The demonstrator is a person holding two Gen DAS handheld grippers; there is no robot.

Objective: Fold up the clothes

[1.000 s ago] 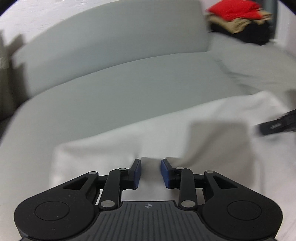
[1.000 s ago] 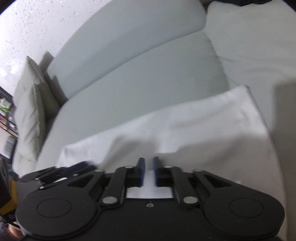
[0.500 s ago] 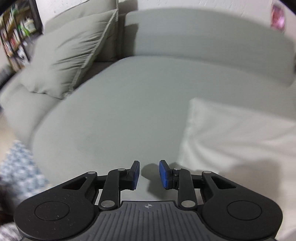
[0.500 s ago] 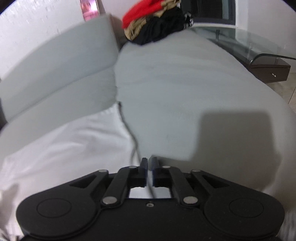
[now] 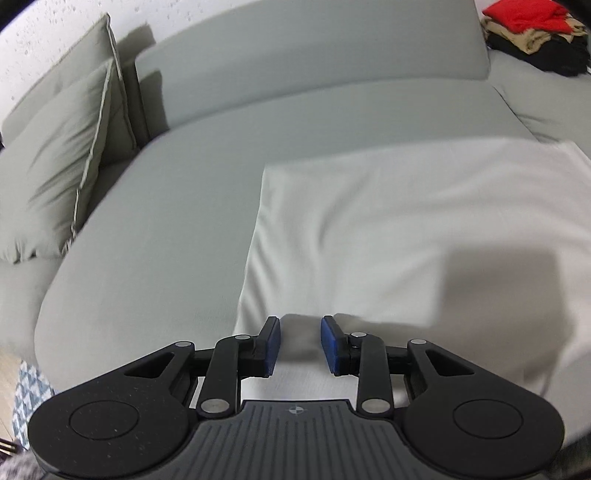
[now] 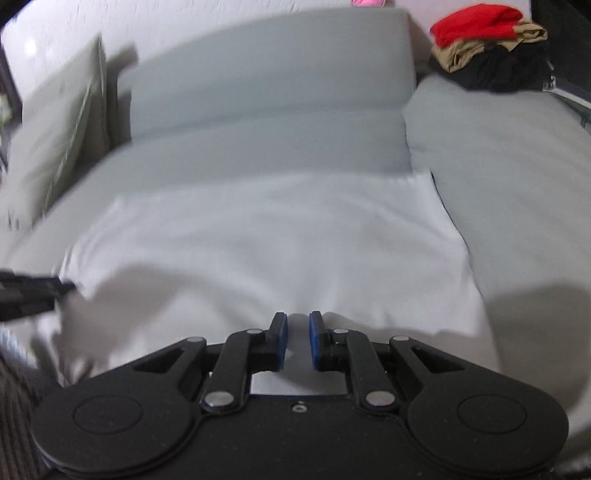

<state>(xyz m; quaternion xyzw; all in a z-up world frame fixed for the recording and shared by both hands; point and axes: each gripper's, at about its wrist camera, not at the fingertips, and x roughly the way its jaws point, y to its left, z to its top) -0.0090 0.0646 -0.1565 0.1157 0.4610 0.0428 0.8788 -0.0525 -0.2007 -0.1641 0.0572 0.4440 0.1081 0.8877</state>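
Observation:
A white garment [image 5: 388, 221] lies spread flat on the grey sofa seat [image 5: 166, 240]. My left gripper [image 5: 299, 325] hovers over the garment's near left corner. Its jaws are opening a little, and only cloth shows below the gap. In the right wrist view the same white garment [image 6: 277, 229] fills the middle. My right gripper [image 6: 297, 321] is above its near edge, open by a narrow gap, with nothing between the blue pads. A dark blurred part of the left tool [image 6: 40, 291] shows at the garment's left edge.
A pile of red, tan and black clothes [image 5: 535, 33] sits at the sofa's far right, also the pile [image 6: 487, 48] in the right view. Grey cushions [image 5: 55, 166] lean at the left end. A patterned rug [image 5: 29, 398] shows below the seat's front edge.
The right jaws, shut a second ago, now stand slightly apart. Both views have swung sideways and back over the sofa. The white garment lies flat.

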